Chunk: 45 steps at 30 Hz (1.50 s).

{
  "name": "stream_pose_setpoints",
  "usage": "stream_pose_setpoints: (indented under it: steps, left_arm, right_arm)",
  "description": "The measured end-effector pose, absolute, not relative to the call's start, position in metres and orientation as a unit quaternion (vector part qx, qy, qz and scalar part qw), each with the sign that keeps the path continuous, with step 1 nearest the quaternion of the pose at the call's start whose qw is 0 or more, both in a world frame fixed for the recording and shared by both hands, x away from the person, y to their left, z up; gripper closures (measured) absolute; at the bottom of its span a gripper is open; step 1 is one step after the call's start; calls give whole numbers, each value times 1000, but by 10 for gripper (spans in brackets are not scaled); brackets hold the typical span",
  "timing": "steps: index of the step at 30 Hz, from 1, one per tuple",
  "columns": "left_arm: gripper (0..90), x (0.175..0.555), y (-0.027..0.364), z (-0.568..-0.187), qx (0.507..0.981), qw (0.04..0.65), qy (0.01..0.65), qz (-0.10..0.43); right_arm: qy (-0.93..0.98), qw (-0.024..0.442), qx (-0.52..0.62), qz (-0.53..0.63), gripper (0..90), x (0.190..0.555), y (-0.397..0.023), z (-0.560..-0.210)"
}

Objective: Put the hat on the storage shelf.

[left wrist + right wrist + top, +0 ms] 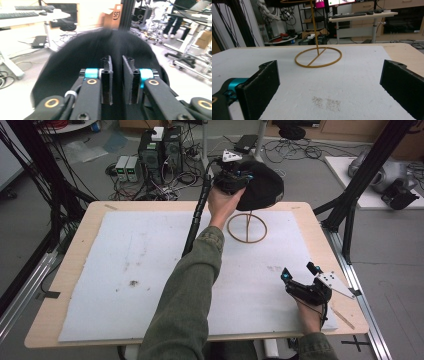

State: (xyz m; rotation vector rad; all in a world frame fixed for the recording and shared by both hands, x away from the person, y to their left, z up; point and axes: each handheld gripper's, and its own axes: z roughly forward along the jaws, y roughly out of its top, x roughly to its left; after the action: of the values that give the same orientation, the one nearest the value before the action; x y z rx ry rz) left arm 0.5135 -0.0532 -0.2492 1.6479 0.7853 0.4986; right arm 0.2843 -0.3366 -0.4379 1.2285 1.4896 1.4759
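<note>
While the left gripper (pixel 235 179) holds its jaws clamped on a black hat (pixel 262 185) just above the wire stand (pixel 247 227), the right gripper (pixel 300 272) rests wide apart, well away; seating the hat seems left to do.

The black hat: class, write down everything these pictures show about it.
The black hat is a dark, soft-looking, rounded cap, apparently fabric. It sits raised above the far edge of the table, over the wire stand with its ring base. The left gripper is closed on its edge; in the left gripper view the jaws pinch dark cloth. Whether it rests on the stand's top cannot be told.
</note>
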Motion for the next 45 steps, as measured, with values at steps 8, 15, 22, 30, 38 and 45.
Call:
stream_pose_setpoints:
  steps: [8, 15, 22, 30, 38, 45]
  left_arm:
    - [603, 514, -51, -254, 706, 586, 343, 202]
    - [389, 514, -50, -255, 701, 592, 340, 206]
    - [264, 510, -43, -256, 695, 596, 335, 221]
    - [249, 488, -23, -265, 692, 604, 326, 223]
    - [241, 461, 7, -265, 685, 619, 310, 227]
    - [233, 428, 42, -263, 683, 624, 297, 239]
  right_arm:
    - [572, 345, 477, 571, 16, 284, -336, -437]
    - [575, 347, 473, 571, 16, 285, -335, -437]
    - [573, 348, 474, 571, 16, 286, -334, -437]
    - [569, 350, 475, 573, 16, 286, -332, -436]
    - [576, 351, 469, 570, 16, 287, -326, -436]
    - [572, 360, 465, 572, 16, 286, -324, -434]
